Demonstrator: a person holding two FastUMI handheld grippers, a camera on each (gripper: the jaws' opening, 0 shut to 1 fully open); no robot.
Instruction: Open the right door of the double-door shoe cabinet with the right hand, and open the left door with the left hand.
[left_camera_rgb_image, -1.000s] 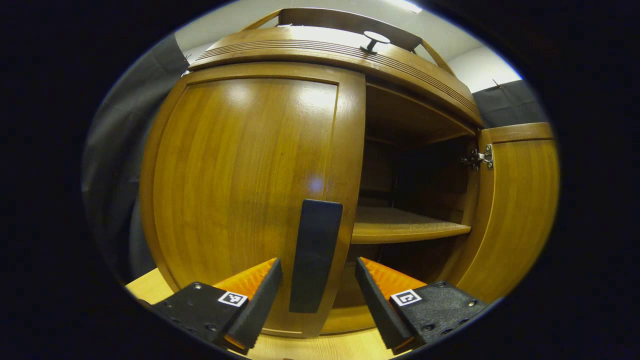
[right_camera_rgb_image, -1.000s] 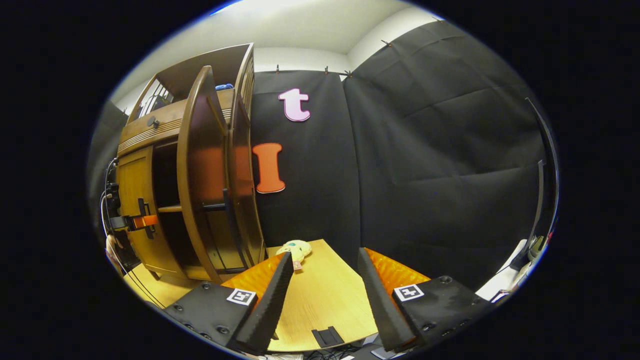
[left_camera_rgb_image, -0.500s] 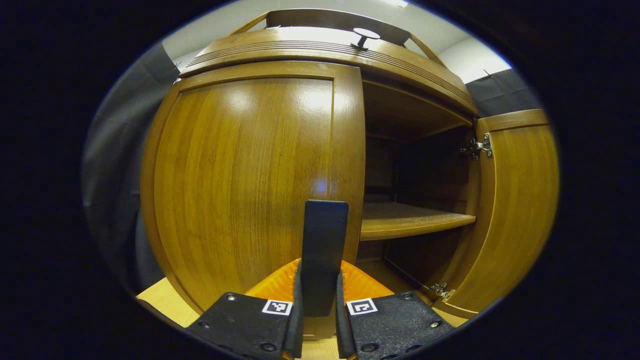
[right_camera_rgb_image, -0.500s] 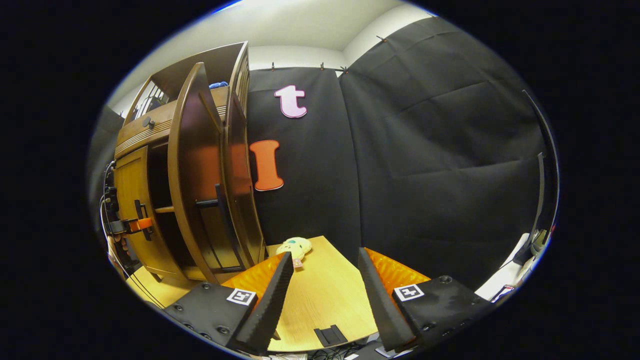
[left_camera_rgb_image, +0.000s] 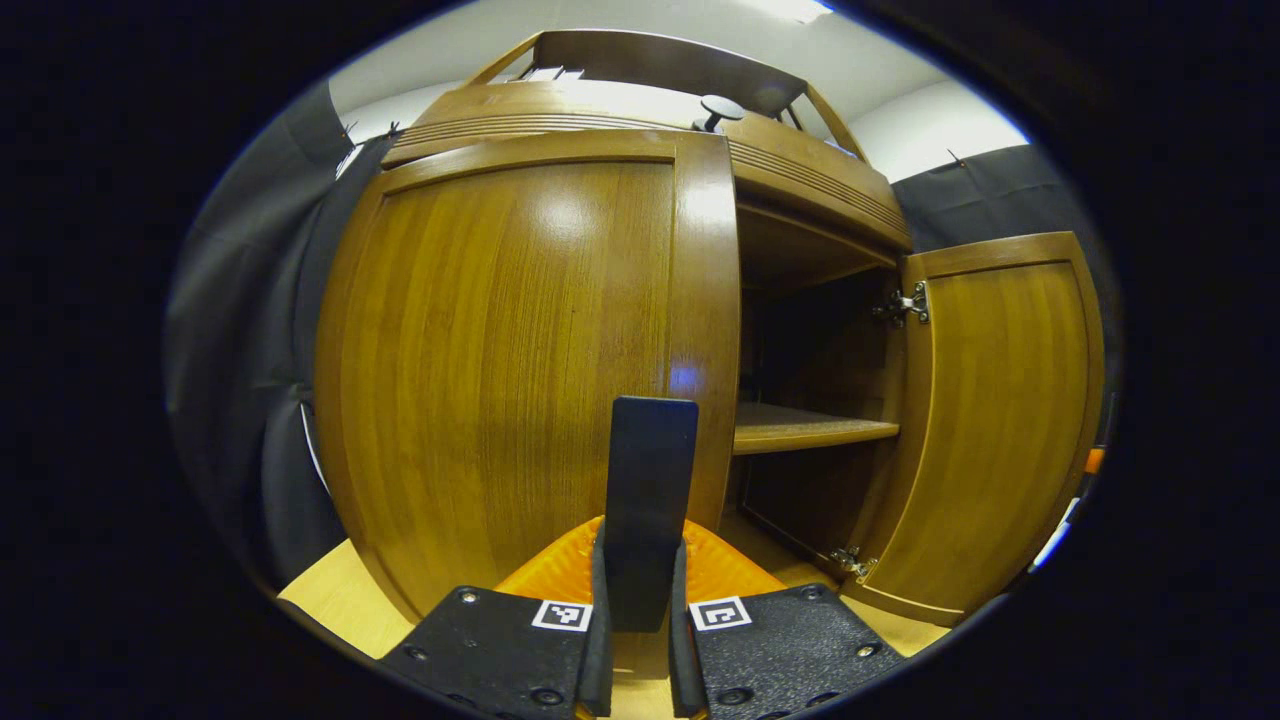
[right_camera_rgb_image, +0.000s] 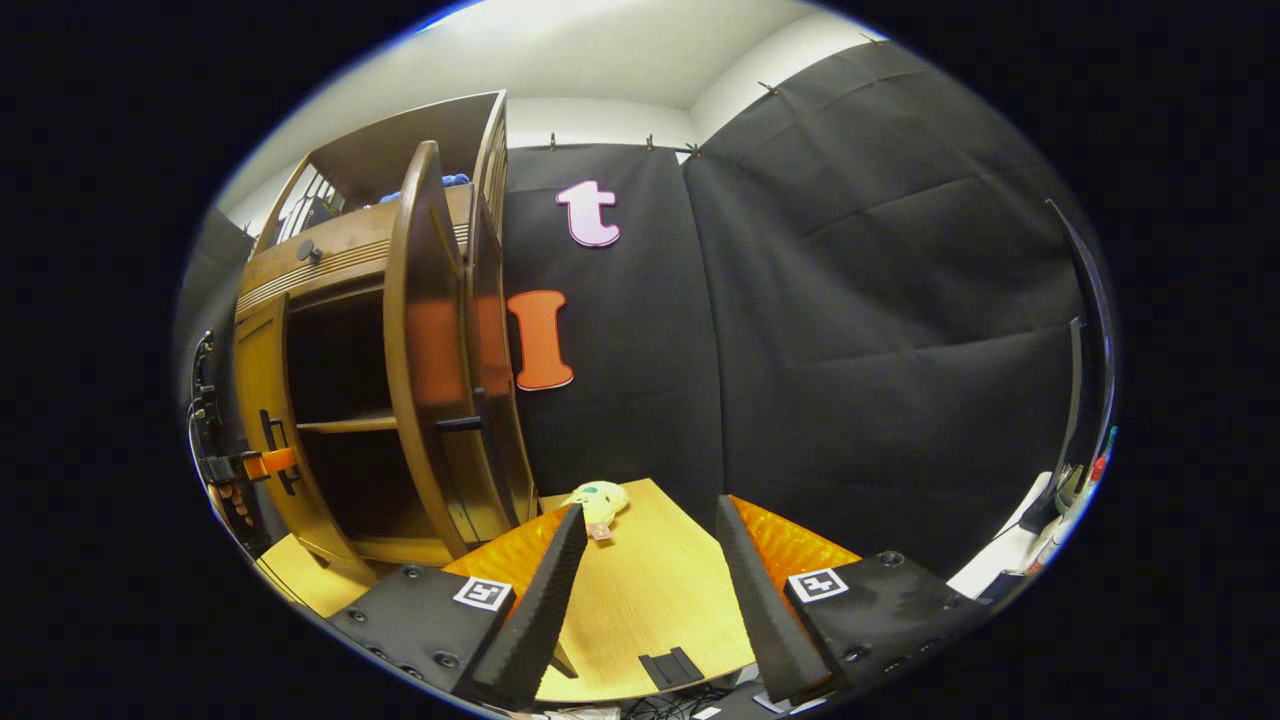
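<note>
Upright, long dark door handle (left_camera_rgb_image: 648, 500) pinched in left claw (left_camera_rgb_image: 637, 660); right claw (right_camera_rgb_image: 645, 590) agape, empty.

glossy amber-brown wood-grain left door (left_camera_rgb_image: 520, 370); black handle (left_camera_rgb_image: 645, 510); pale-wood table (right_camera_rgb_image: 640, 590).

Left gripper (left_camera_rgb_image: 636, 655) clamped with both fingers on dark handle (left_camera_rgb_image: 645, 510) of left door (left_camera_rgb_image: 520, 370); right door (left_camera_rgb_image: 990, 420) swung wide on its hinge (left_camera_rgb_image: 903, 305), exposing inner shelf (left_camera_rgb_image: 805, 432) of shoe cabinet (left_camera_rgb_image: 800, 180).
</note>
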